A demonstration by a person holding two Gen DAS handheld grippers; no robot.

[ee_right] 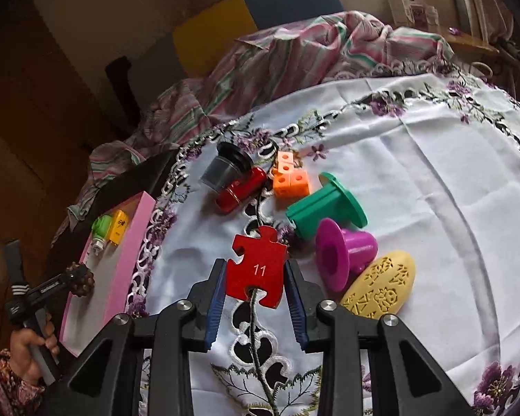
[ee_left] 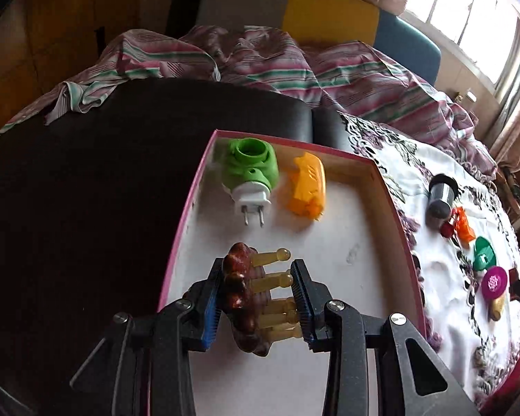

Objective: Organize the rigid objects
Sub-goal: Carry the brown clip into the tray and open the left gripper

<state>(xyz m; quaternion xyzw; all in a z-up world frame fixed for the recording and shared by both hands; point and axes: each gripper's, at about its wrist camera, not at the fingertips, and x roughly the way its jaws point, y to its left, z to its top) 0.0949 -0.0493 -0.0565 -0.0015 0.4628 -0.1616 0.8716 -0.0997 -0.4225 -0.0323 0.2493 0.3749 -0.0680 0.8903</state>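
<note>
My left gripper (ee_left: 258, 306) was clamped on a brown knobbly massager (ee_left: 241, 306) with yellowish pegs; its lower end was hidden behind my fingers, and I could not tell whether it touched the floor of the pink-rimmed box (ee_left: 187, 228) beneath it. In the upper part of that box lay two things: one green plug-in device (ee_left: 251, 173) and one orange-yellow plastic piece (ee_left: 306, 187).

My right gripper (ee_right: 254, 286) was pinched nearly closed on one red puzzle piece (ee_right: 256, 267) marked 11, at lower centre of the right wrist view, over the embroidered white cloth (ee_right: 433, 208) on the desk.

Beyond it I counted six loose things: one black-rimmed cup (ee_right: 227, 170), one red cylinder (ee_right: 241, 189), one cluster of orange cubes (ee_right: 289, 178), one green spool (ee_right: 329, 204), one magenta spool (ee_right: 345, 253) and one yellow patterned oval (ee_right: 381, 289), partly cut off by my finger.

At lower left of that view my left hand (ee_right: 31, 346) gripped its handle, gripper angled down over the box.
</note>
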